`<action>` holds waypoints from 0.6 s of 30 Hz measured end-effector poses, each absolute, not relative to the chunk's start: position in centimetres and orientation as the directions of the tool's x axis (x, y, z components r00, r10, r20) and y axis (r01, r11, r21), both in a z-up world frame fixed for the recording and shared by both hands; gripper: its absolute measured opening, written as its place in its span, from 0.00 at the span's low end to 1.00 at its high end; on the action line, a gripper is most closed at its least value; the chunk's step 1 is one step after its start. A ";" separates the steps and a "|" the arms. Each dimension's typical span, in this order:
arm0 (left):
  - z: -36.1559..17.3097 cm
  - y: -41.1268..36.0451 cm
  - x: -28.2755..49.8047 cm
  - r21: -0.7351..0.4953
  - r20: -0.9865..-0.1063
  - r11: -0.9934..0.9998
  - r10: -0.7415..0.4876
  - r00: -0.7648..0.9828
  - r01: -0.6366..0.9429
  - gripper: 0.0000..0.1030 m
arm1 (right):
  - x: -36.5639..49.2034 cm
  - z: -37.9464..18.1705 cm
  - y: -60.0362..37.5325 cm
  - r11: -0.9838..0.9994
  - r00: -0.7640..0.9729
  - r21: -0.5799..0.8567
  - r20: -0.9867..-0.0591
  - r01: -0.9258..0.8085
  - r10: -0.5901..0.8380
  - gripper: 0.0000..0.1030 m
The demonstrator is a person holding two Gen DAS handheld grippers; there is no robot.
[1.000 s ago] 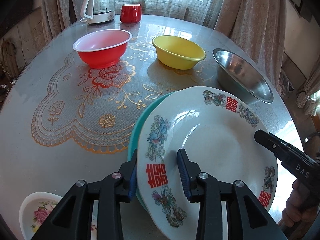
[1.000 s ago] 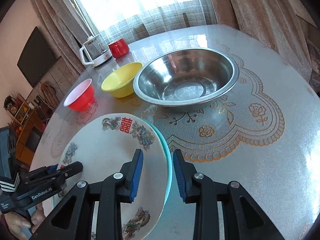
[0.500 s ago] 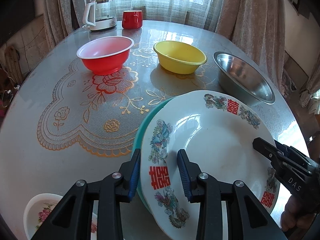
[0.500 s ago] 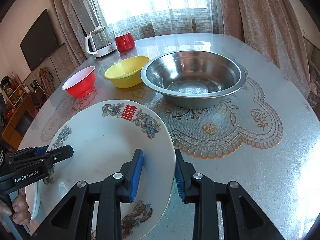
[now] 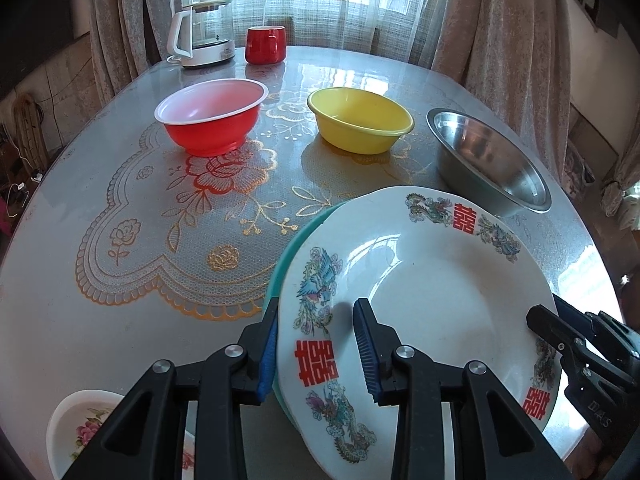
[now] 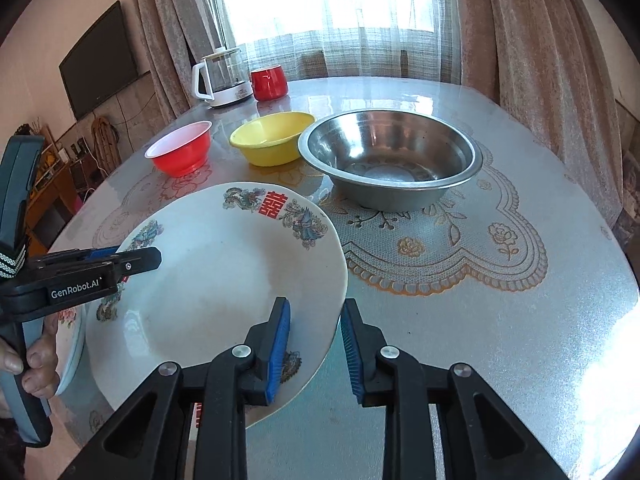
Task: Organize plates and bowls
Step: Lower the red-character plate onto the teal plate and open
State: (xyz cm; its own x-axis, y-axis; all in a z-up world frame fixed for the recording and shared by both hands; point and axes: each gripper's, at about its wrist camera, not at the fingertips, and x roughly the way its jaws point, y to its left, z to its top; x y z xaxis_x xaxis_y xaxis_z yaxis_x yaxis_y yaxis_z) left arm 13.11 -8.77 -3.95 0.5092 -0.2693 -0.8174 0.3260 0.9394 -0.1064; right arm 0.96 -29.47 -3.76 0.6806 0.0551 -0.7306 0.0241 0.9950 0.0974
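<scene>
Left tongs (image 5: 316, 348) straddle the white plate's (image 5: 420, 280) rim over a teal plate (image 5: 298, 240).
</scene>
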 end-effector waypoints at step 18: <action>-3.5 -7.8 13.2 -0.083 -0.796 0.953 -0.240 0.556 0.292 0.35 | 3.1 -4.4 -28.7 0.998 0.715 0.063 -0.698 0.015 0.034 0.28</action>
